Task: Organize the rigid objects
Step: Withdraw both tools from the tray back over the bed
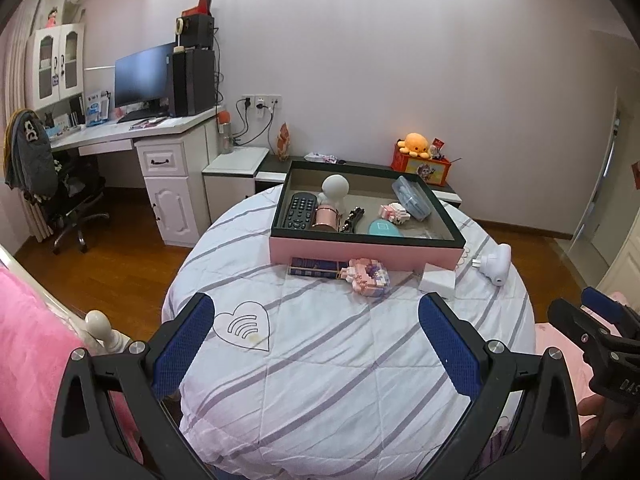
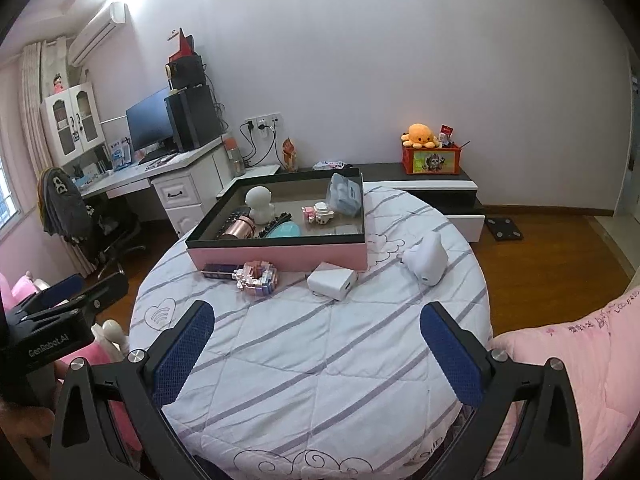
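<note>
STATE: left tongs [image 1: 316, 344] wide, empty; right tongs [image 2: 317, 350] wide, empty | ITEMS: charger [image 2: 332, 280], block toy [image 2: 258, 276], dark case [image 2: 220, 271], plug light [image 2: 426, 262] lie on bed just near of tray [image 2: 280, 254] | RISK: soft quilt may let items tip or slide; tray wall may snag a low carry.

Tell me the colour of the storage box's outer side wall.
Pink, topped by a dark rim; the storage box shows it best in the left wrist view.
</note>
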`<state>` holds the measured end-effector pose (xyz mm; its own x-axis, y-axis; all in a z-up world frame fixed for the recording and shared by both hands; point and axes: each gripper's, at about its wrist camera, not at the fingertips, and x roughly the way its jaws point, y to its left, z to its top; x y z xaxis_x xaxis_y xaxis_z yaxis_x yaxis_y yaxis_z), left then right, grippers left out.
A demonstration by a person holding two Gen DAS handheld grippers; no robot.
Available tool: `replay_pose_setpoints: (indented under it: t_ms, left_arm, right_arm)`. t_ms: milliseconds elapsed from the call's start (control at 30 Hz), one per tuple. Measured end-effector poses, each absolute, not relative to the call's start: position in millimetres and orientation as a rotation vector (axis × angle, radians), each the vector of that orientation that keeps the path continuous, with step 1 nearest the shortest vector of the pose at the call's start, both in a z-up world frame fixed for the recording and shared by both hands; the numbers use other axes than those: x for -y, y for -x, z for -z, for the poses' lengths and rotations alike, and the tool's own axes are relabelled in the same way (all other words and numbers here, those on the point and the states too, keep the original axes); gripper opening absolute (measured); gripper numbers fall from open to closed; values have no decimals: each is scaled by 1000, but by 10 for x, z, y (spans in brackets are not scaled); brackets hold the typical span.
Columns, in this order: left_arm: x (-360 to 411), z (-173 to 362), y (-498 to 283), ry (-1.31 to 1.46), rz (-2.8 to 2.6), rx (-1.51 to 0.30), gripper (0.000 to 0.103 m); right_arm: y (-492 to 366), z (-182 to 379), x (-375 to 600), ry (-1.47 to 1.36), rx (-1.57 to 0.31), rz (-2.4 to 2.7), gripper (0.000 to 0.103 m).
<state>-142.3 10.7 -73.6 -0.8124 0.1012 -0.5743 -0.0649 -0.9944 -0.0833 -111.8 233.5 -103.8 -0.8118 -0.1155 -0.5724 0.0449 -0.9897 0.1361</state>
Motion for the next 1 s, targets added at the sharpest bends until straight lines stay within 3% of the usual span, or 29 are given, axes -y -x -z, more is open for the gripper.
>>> replay_pose_setpoints:
  t_ms: [533,1000]
  left_arm:
    - [-172,910,1551,993,-2870,101,103]
    - [-624,1513,2481,1175,-2789,-11,103]
  right_arm:
    - [1250,1200,-2322,-1001,166,2880,103]
    - [1940,1605,-2562,-1189,184,2861,103]
